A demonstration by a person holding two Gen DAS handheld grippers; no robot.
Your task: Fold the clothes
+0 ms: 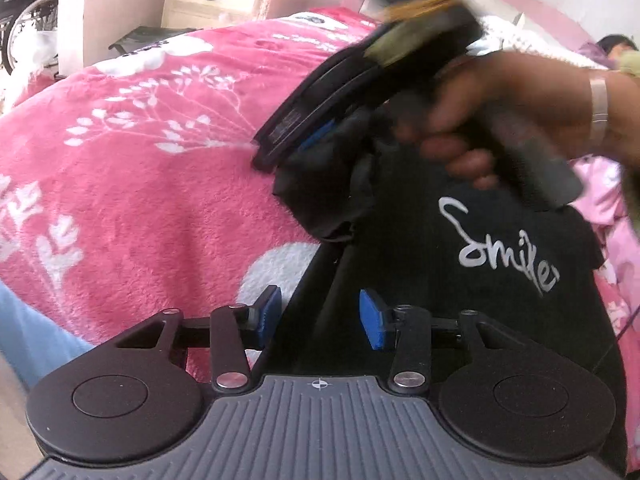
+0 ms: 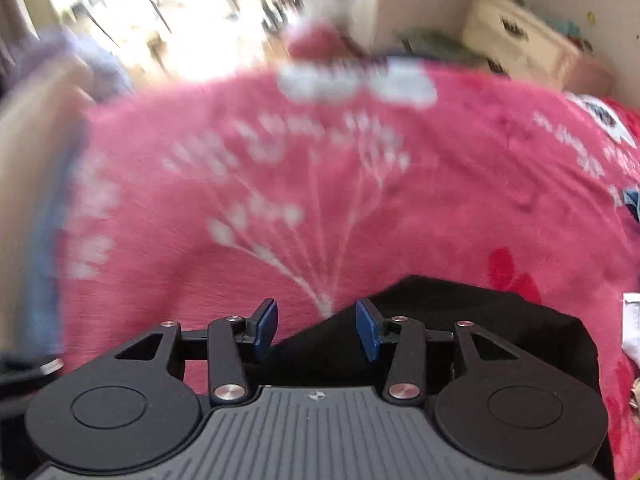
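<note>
While the pink floral blanket [image 1: 140,184] takes up pretty much the whole bed, the black t-shirt [image 1: 460,280] with white "Smile" lettering lies on it near the blanket's close edge. Left gripper [image 1: 319,318] hovers over the shirt's edge, jaws parted, nothing pinched. Right gripper [image 2: 316,330], held in a hand [image 1: 472,120], sits over a shirt corner, jaws apart too, gripping nothing. Cream dresser [image 1: 216,0] sits past the bed's far edge.

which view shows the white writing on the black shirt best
The left wrist view: the black shirt lies spread on the pink blanket with its white script readable. The right wrist view shows only a plain black edge of it, no writing.
</note>
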